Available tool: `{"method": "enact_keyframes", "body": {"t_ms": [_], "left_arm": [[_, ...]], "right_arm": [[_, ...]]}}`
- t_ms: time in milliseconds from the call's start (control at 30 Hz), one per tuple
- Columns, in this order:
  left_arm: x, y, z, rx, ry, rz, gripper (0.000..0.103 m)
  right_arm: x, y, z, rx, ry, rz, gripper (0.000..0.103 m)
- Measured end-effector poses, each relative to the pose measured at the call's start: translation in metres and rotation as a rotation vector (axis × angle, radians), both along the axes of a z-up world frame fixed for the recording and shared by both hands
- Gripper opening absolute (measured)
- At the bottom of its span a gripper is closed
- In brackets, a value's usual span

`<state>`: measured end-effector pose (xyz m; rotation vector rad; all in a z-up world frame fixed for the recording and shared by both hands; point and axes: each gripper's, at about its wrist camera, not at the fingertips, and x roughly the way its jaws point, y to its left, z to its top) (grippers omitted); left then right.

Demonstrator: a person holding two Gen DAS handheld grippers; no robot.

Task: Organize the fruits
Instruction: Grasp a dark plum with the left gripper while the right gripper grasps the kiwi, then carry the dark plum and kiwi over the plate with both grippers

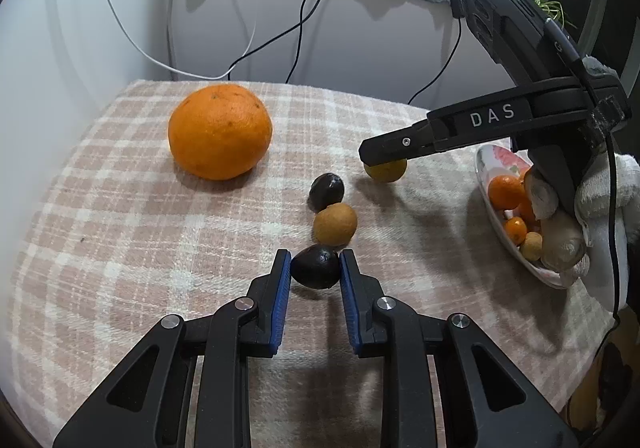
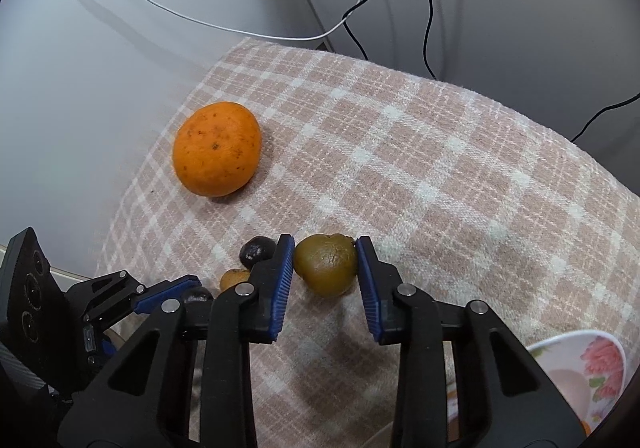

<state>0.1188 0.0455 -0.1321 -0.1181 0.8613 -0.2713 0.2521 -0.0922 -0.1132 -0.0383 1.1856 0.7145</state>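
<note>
Currently: Both Grippers Closed on Fruit

Left gripper (image 1: 315, 262): blue pads pressed against both sides of a dark fruit (image 1: 315, 268) resting on the checked cloth (image 1: 120, 232) covering the surface. Right gripper (image 2: 325, 262): pads clamped on an olive-green fruit (image 2: 326, 266), also on the cloth. A large orange (image 1: 220, 131) sits well apart. Small fruits lie in the floral dish (image 1: 486, 161) at the right.

Bowl (image 2: 576, 352) cut by frame edge; glove (image 1: 600, 207) hides bowl's far fruits.
</note>
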Motion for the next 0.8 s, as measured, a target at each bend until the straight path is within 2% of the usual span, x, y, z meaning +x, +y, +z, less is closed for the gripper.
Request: {"method": "enact_keyframes", "body": {"t_ms": [333, 800], "left_arm": [[-0.007, -0.015, 0.016, -0.006, -0.042, -0.019, 0.023], [-0.020, -0.061, 0.035, -0.035, -0.082, -0.099, 0.023]], "right_arm": [[-0.014, -0.022, 0.022, 0.047, -0.034, -0.020, 0.033], [-0.046, -0.083, 0.058, 0.082, -0.122, -0.084, 0.033]]}}
